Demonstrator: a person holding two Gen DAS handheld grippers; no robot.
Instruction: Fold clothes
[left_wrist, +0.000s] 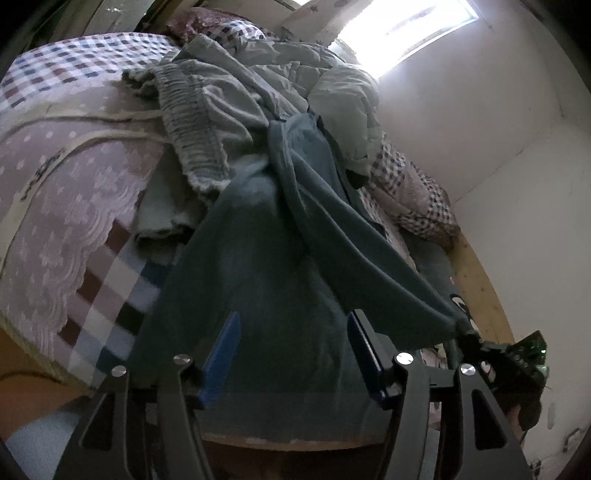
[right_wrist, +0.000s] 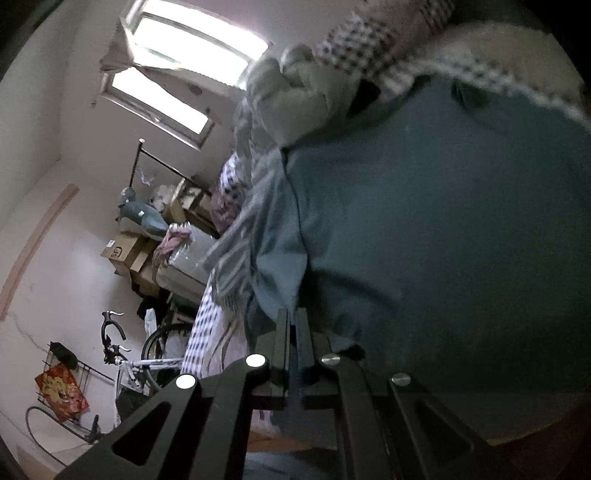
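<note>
While the teal garment (left_wrist: 258, 236) stretched lengthwise toward the pillows, the right gripper (right_wrist: 294, 325) pinched its corner; the left gripper (left_wrist: 293, 332) gaped, the garment's near end hidden behind it.

- The right gripper (right_wrist: 294, 325), jaws pressed together, pinches the edge of the teal garment (right_wrist: 424, 221).
- Left of that garment: bicycle (right_wrist: 147, 354), cardboard boxes (right_wrist: 127, 251).

Teal garment (left_wrist: 266, 251) crumpled on bed w/ grey clothes (left_wrist: 207, 122).

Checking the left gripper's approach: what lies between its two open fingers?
In the left wrist view, the dark teal garment fills the gap of the left gripper; its pads look clear of it.
</note>
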